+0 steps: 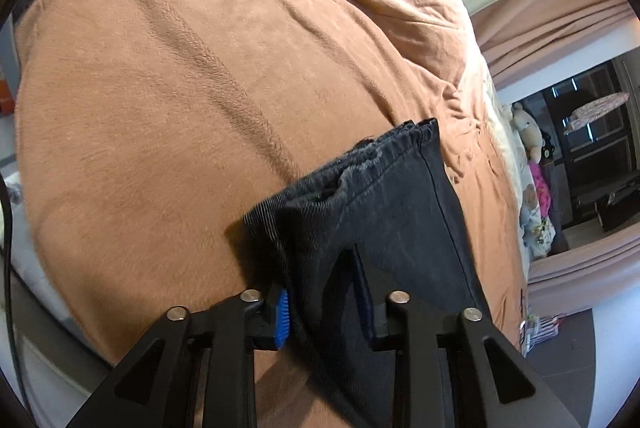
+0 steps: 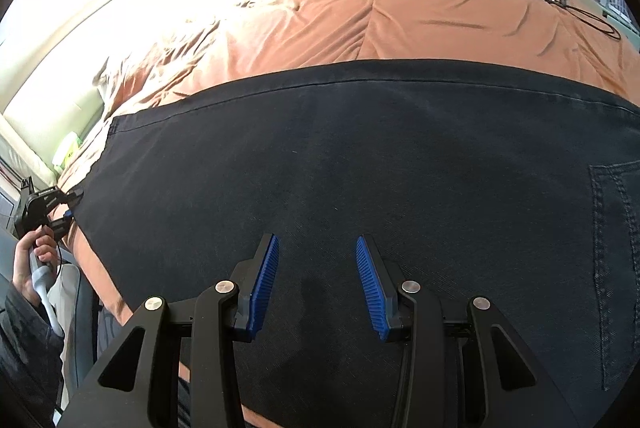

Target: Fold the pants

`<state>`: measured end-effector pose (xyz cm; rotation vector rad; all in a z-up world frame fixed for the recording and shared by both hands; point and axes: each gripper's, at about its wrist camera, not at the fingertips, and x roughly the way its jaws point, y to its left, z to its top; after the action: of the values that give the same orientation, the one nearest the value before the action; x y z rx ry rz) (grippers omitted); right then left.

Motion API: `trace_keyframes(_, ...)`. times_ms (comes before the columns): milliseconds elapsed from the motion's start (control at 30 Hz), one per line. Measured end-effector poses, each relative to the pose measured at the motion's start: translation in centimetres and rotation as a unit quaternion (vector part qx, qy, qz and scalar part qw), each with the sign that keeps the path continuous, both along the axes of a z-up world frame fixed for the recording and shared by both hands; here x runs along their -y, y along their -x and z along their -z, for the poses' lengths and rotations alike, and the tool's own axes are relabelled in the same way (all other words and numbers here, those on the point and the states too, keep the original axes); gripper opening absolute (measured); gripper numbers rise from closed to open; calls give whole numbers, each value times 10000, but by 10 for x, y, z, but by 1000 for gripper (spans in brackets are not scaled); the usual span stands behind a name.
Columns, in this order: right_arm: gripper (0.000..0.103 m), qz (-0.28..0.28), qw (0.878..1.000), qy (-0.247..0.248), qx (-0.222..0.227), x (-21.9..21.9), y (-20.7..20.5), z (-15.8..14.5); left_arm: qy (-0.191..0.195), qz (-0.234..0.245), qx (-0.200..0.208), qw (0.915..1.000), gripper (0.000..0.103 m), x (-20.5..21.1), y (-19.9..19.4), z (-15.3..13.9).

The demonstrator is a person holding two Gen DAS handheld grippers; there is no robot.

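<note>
The pants (image 2: 360,164) lie spread on the bed, dark denim over a soft brown blanket (image 1: 180,68); one leg end sits between the left gripper (image 1: 324,304) fingers, which look closed on the cloth, though the gap that shows leaves the grip unsure. The right gripper (image 2: 316,280) hangs over the broad middle of the garment, its blue ribbed fingers (image 2: 264,276) apart and holding nothing. A stitched back pocket (image 2: 616,228) lies beyond its right finger. Heavy, limp, coarse twill like this should drape and sag rather than slide; I would pinch it at hems, seams or waistband, where layers are thick.
</note>
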<state>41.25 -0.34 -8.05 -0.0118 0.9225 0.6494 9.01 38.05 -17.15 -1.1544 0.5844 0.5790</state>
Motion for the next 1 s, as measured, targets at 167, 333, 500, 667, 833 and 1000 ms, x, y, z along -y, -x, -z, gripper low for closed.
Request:
trace_keyframes(167,26,-64,9998,-55,-182,-14,-3,7,14,-52,189,9998,5,0,0,-8)
trace_keyframes(333,16,-376,9982,94,-465,-19,11,22,-80,-85,598,9981,5,2,2,-38)
trace_keyframes(500,16,-629,9959,82,-648,-14,34,20,-280,9,836,9961,4,7,-8,-74)
trace_keyframes(667,8,-557,9960,131,-688,-17,19,15,-370,35,968,9946,4,9,-15,-96)
trace_keyframes(833,7,-315,9969,155,-709,-23,-10,15,-493,89,949,9942,4,10,-23,-107)
trace_keyframes(1000,7,-185,9966,168,-790,-33,-49,15,-517,120,964,9939,4,11,-31,-111)
